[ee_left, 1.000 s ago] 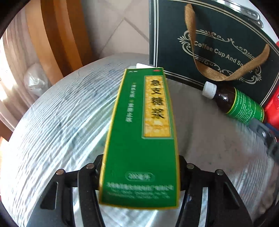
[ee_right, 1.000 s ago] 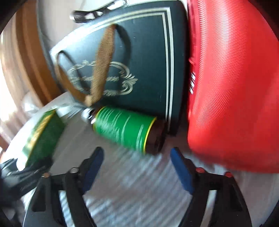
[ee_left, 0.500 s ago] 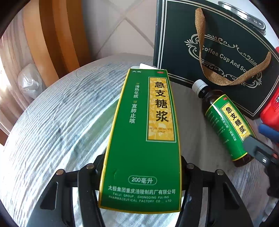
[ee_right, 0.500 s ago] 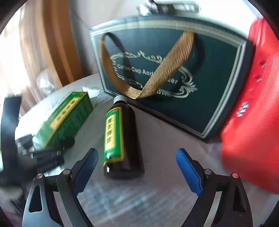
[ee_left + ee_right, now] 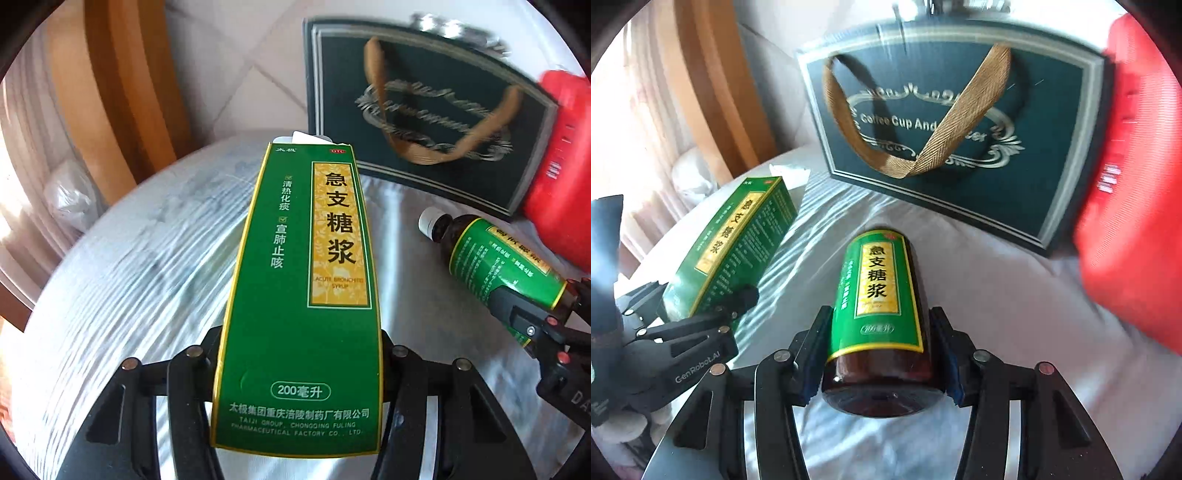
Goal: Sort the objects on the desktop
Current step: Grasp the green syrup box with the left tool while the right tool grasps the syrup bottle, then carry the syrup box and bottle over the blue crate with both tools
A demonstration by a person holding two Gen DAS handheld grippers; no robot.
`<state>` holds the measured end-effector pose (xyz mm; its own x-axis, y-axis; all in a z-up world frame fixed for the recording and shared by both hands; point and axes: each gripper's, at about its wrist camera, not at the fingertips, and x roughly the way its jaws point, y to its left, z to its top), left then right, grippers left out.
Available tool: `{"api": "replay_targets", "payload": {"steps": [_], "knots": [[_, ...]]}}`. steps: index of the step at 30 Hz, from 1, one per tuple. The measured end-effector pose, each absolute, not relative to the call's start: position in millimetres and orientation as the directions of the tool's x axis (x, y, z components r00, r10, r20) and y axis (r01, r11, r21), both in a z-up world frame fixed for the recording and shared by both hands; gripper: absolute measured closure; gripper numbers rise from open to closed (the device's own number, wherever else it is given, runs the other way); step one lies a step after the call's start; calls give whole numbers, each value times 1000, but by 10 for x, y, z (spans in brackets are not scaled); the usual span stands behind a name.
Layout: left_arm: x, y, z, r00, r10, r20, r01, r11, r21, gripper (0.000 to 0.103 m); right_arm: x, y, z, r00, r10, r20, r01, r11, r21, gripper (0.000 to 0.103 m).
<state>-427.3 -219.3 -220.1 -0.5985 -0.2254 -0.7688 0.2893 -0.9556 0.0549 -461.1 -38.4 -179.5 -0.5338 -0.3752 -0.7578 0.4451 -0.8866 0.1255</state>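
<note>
change: my right gripper (image 5: 879,354) has just closed on the bottle (image 5: 881,317), lying near the gift bag (image 5: 960,122) | left gripper (image 5: 299,369) still clamps the box (image 5: 306,295) | next, i judge: bottle goes into box

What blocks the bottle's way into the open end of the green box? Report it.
Nothing visible does. The syrup bottle, clamped in the right gripper, lies beside the green box, which the left gripper holds; only bare tablecloth separates them.
</note>
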Motion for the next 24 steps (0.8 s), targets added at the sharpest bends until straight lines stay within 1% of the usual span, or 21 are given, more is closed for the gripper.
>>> {"api": "replay_targets", "payload": {"steps": [4,6,8,11,14,18,24], "knots": [[-3768,-2018,-2054,-620,-185,-762,265,-964,19,49,-4261,-377,-1749,-527,-381,-760,414,-896,162,52],[-3475,-1877,-1926,-634,-174,-753,255,-967,8,49,-4031,-354,-1658,-546,-372,-751,408,-901,150,52],[-3228,-1798,-1791,-642,-167,-748,253,-967,-2,49,-3821,-370,-1525,-565,-360,-742,403,-906,133,52],[-2917,-1765,-1606,-652,-124,-748,236,-971,-45,49,-3521,-407,-1308,-594,-346,-727,390,-913,116,52],[-2647,-1624,-1385,-669,-99,-737,197,-979,-48,49,-3179,-367,-1065,-626,-331,-706,375,-922,100,52],[-2199,-1401,-1041,-702,-73,-709,153,-987,-50,49,-2599,-189,-658,-689,-306,-657,353,-933,64,52],[-1595,-1111,-619,-753,-31,-657,85,-995,-50,49,-1821,196,-106,-774,-276,-570,303,-952,50,52]]}}
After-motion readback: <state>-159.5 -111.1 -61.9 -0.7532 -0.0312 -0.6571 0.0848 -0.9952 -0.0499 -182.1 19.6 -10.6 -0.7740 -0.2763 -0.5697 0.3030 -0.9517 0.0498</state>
